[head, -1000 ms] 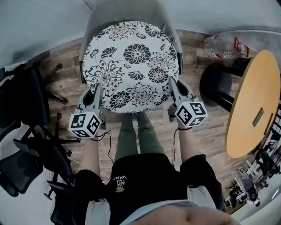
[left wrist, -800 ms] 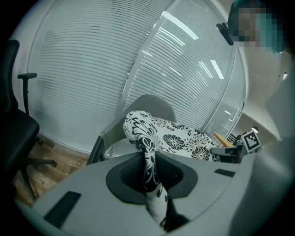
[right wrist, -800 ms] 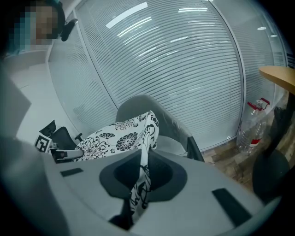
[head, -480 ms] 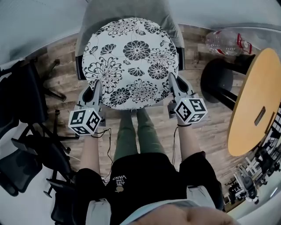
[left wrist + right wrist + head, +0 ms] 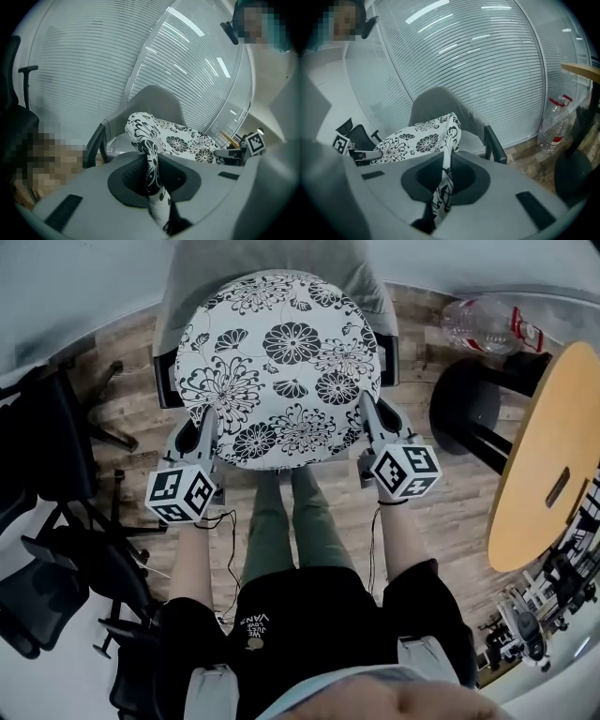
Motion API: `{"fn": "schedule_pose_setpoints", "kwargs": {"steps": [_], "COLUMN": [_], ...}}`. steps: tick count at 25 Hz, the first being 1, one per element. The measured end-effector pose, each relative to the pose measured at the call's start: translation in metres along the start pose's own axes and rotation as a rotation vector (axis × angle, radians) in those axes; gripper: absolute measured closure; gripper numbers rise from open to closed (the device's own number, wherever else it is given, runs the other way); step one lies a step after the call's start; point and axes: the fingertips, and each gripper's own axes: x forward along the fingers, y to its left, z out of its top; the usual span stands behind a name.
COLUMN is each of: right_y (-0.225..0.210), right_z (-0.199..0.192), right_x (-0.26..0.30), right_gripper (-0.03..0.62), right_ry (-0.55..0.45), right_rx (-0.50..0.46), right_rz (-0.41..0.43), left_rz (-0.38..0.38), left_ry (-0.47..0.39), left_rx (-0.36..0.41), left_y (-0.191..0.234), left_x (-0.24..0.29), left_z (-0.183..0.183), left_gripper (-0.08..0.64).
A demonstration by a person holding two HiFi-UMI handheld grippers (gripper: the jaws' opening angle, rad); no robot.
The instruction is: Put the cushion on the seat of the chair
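Observation:
A round white cushion (image 5: 281,367) with black flowers hangs flat over the grey chair (image 5: 202,268), covering its seat in the head view. My left gripper (image 5: 208,424) is shut on the cushion's near left edge, and the fabric (image 5: 152,168) runs pinched between its jaws. At the near right edge my right gripper (image 5: 366,416) is shut on the cushion (image 5: 443,185) in the same way. In the gripper views the cushion (image 5: 183,140) sits a little above the chair's seat (image 5: 476,138), between its black armrests (image 5: 494,143).
A round wooden table (image 5: 548,460) with a black stool (image 5: 469,413) stands at the right. A clear plastic bottle (image 5: 487,329) lies on the wooden floor beyond it. Black office chairs (image 5: 56,549) crowd the left. Blinds (image 5: 478,65) close off the wall behind the chair.
The cushion and both grippers sit slightly higher in the head view than a second ago, a little further over the chair. Both grips are unchanged.

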Motion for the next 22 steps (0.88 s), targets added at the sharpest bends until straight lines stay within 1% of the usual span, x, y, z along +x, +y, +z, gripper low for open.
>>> {"fn": "schedule_pose_setpoints", "kwargs": {"steps": [3,14,19,22], "right_y": [0.002,0.001,-0.003,-0.005], "right_z": [0.006,0.000,-0.002,-0.005], "right_x": [-0.003,0.002,0.003,0.005], "right_gripper": [0.558,0.558,0.558,0.558], "right_ry": [-0.003,0.017,0.019,0.027], "right_rx": [0.001,0.001,-0.016,-0.020], "right_rz": [-0.006,-0.016,-0.044,-0.057], "left_rz": [-0.001,0.005,0.004,0.006], "left_ry": [-0.001,0.009,0.012,0.019], "left_rx": [-0.001,-0.003,-0.015,-0.010], "left_y": [-0.003,-0.001,-0.001,-0.001], "left_x": [-0.004,0.000,-0.001,0.000], "left_z": [0.006,0.001,0.000,-0.001], "left_gripper": [0.500,0.500,0.500,0.500]}}
